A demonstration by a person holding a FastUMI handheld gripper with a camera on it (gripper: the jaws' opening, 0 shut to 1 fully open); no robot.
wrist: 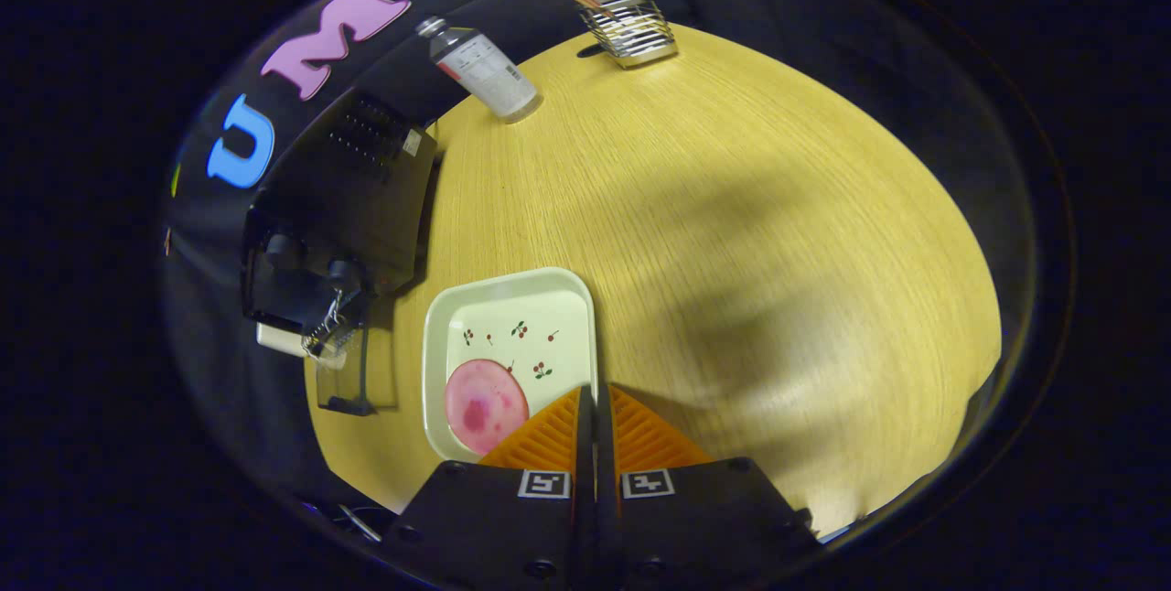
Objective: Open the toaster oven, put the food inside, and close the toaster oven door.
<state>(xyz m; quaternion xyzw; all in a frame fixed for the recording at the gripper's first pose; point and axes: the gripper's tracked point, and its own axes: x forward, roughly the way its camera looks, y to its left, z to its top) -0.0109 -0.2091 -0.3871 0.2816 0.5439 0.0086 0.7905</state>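
A round pink slice of food [485, 405] lies on a pale square plate with small cherry prints [549, 298], just left of my fingers. My gripper [595, 390] is shut with nothing between its fingers, and its tips hover over the plate's right rim. A black toaster oven [366, 198] stands further left on the table's far left side, with knobs on its front. Its glass door [346, 376] appears folded down open toward the plate. A wire rack edge [325, 333] shows at the oven's mouth.
The yellow wooden table [732, 225] stretches ahead and to the right. A clear bottle with a label [483, 69] stands beyond the oven. A wire basket [631, 24] holding a stick sits at the far edge.
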